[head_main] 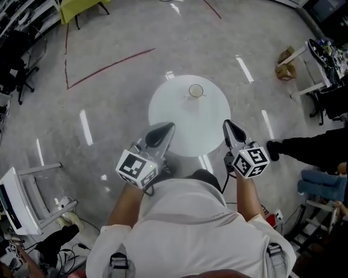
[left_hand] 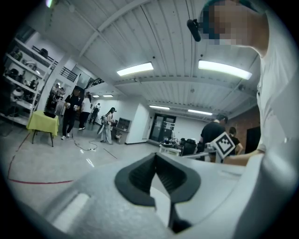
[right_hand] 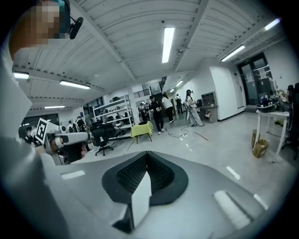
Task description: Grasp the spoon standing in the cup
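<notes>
While I watch the head view, the cup (head_main: 196, 90) stands on the far part of the round white table (head_main: 187, 122), its spoon too small for me to pick out. My left gripper (head_main: 165, 129) and right gripper (head_main: 229, 126) hover at the table's near rim, well apart from the cup. Through the left gripper view, its fingers (left_hand: 140, 176) are pressed together on nothing. Through the right gripper view, those fingers (right_hand: 162, 176) are likewise pressed together, empty.

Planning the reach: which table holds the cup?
The round white table straight ahead, with the cup near its far edge; the yellow-green table stands far left.
</notes>
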Action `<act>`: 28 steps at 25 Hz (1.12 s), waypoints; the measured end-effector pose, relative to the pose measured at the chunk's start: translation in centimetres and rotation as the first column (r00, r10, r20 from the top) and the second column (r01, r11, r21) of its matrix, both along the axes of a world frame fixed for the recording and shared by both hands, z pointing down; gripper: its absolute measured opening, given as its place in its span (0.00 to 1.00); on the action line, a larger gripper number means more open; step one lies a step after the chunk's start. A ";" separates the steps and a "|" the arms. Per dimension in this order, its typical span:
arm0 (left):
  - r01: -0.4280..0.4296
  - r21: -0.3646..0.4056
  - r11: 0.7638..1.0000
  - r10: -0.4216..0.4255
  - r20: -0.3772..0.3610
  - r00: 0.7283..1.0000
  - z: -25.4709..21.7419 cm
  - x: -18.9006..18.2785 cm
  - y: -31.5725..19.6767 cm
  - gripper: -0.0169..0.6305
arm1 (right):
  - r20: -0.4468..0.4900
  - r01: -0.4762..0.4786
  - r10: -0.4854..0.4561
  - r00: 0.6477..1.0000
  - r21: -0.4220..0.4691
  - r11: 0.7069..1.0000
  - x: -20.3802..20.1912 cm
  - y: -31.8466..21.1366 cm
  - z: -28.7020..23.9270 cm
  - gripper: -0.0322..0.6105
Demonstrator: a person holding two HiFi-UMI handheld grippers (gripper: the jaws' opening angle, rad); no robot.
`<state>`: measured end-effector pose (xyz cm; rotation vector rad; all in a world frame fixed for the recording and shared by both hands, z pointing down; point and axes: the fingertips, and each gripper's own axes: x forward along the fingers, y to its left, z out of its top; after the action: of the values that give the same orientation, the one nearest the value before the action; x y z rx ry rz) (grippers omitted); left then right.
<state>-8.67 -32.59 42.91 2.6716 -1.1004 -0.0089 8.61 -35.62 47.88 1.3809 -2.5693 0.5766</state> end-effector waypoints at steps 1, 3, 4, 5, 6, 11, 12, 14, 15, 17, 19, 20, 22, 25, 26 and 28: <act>0.007 0.002 1.000 -0.007 0.001 1.000 0.2 -1.3 -1.1 0.03 | -0.016 -0.002 0.002 1.000 -0.003 1.000 -0.8 -0.9 0.2 0.06; 0.023 0.001 1.000 -0.023 -0.001 1.000 0.3 -3.2 -3.0 0.03 | -0.043 -0.005 0.004 0.999 -0.033 0.999 -2.0 -2.8 1.1 0.06; 0.027 -0.002 1.000 -0.027 -0.004 1.000 0.3 -3.6 -3.8 0.03 | -0.055 -0.006 0.003 0.998 -0.057 0.998 -2.2 -3.7 1.7 0.06; 0.028 -0.005 1.000 -0.028 -0.005 1.000 0.3 -3.8 -4.4 0.03 | -0.073 -0.009 0.003 0.997 -0.080 0.997 -2.2 -4.6 2.4 0.06; 0.028 -0.010 1.000 -0.028 -0.004 1.000 0.4 -3.7 -5.0 0.03 | -0.100 -0.013 0.003 0.995 -0.099 0.995 -2.1 -5.6 3.1 0.06; 0.055 -0.059 0.997 -0.055 0.006 0.998 1.9 -2.8 -6.7 0.03 | -0.170 0.007 -0.048 0.984 -0.234 0.972 -1.2 -10.2 8.6 0.26; 0.063 -0.069 0.996 -0.063 0.008 0.998 2.1 -2.5 -6.9 0.03 | -0.156 0.003 -0.046 0.987 -0.263 0.965 -0.9 -11.3 9.8 0.27; 0.077 -0.084 0.993 -0.077 0.014 0.997 2.4 -1.7 -7.5 0.03 | -0.109 -0.023 -0.012 0.994 -0.319 0.947 0.1 -13.6 12.2 0.27; 0.085 -0.086 0.993 -0.084 0.015 0.996 2.3 -1.4 -7.9 0.03 | -0.093 -0.036 0.004 0.996 -0.345 0.938 0.5 -14.7 13.4 0.26; 0.100 -0.074 0.992 -0.099 0.016 0.995 2.1 -0.8 -8.6 0.03 | -0.083 -0.043 0.011 0.996 -0.390 0.920 1.1 -16.7 15.9 0.27; 0.115 -0.065 0.991 -0.114 0.024 0.993 1.9 -0.2 -9.1 0.03 | -0.082 -0.029 -0.007 0.997 -0.431 0.902 1.3 -18.1 18.3 0.27; 0.124 -0.067 0.990 -0.122 0.030 0.992 2.0 0.0 -9.4 0.03 | -0.082 -0.019 -0.019 0.996 -0.447 0.894 1.3 -18.6 19.3 0.27; 0.139 -0.080 0.987 -0.136 0.039 0.990 2.5 0.4 -9.6 0.03 | -0.085 0.006 -0.053 0.995 -0.474 0.881 0.8 -19.4 21.3 0.27; 0.158 -0.099 0.982 -0.154 0.047 0.987 3.7 0.7 -10.0 0.03 | -0.103 0.031 -0.095 0.990 -0.503 0.864 -0.1 -20.5 24.0 0.27; 0.164 -0.103 0.981 -0.159 0.048 0.986 4.0 0.8 -10.2 0.03 | -0.101 0.032 -0.097 0.990 -0.513 0.858 -0.3 -20.9 24.7 0.27; 0.171 -0.105 0.980 -0.166 0.047 0.985 4.2 0.8 -10.4 0.03 | -0.075 0.028 -0.081 0.994 -0.541 0.841 -0.7 -21.7 25.6 0.26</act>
<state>-7.84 -43.01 47.10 2.4854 -1.2974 0.0692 7.93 -57.28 73.45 1.0977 -2.1158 1.0920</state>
